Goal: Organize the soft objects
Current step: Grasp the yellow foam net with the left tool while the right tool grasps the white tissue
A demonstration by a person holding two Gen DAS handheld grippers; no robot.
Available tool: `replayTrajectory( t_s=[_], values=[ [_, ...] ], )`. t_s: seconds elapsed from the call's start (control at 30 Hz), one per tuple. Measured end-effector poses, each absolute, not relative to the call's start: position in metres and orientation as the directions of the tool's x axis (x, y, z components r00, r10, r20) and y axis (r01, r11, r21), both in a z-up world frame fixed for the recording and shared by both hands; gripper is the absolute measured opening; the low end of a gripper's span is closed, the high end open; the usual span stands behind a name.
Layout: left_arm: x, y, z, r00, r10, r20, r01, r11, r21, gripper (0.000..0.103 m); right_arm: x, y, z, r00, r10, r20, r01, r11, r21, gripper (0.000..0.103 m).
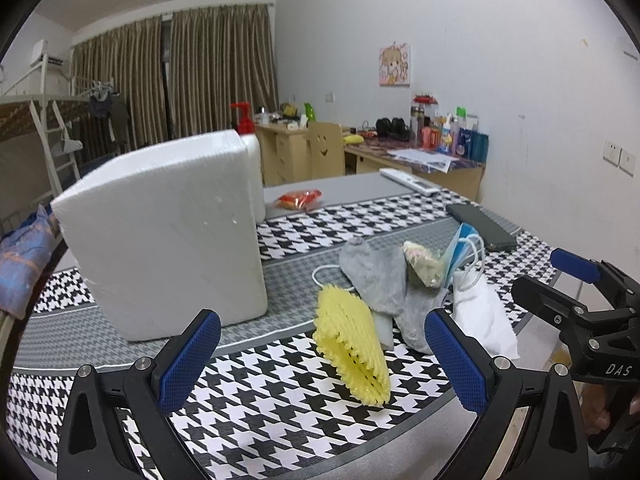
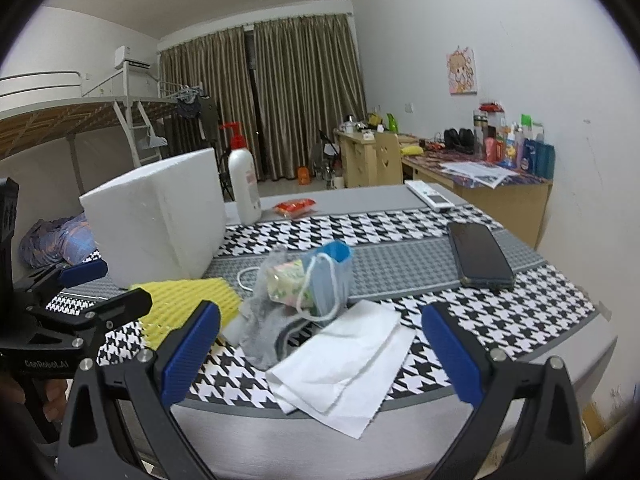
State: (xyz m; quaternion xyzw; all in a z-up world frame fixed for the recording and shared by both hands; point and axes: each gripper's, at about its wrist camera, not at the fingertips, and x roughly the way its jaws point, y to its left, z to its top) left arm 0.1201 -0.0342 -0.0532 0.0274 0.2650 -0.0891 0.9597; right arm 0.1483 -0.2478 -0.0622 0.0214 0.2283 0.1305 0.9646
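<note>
Left hand-held gripper [image 1: 322, 358]: jaws apart, empty, lower centre, yellow foam fruit net [image 1: 352, 350] between fingers | right hand-held gripper [image 2: 320, 354]: apart, empty, over white tissue [image 2: 344, 364] | pile mid-bench [image 2: 560, 344]; foam box [image 1: 168, 232] centre-left | step: approach | next: likely close on net.

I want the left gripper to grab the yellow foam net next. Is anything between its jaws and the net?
Nothing visible. The left gripper is open, and the yellow foam net lies directly ahead between its jaws on the table, with the grey cloth behind it.
</note>
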Motion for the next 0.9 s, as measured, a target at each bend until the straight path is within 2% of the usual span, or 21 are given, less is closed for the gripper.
replayTrajectory(
  t_s=[0.23,0.57,0.9],
  values=[
    [0.138,-0.034,-0.067,0.804,-0.159,-0.573,0.187,0.982,-0.011,0.101,0.159,-0.254,-0.076,0.842,0.239,-0.484,-0.210,0.971,0.113,0.102],
    [0.159,-0.045,-0.088,0.732,-0.195,-0.653,0.230,0.973,-0.033,0.088,0.172,-0.263,-0.093,0.805,0.222,-0.550,-0.172,0.975,0.141,0.102],
    [0.170,-0.051,-0.103,0.683,-0.191,-0.705,0.242,0.970,-0.029,0.072,0.181,-0.262,-0.108,0.761,0.232,-0.605,-0.173,0.973,0.155,0.089]
  ],
)
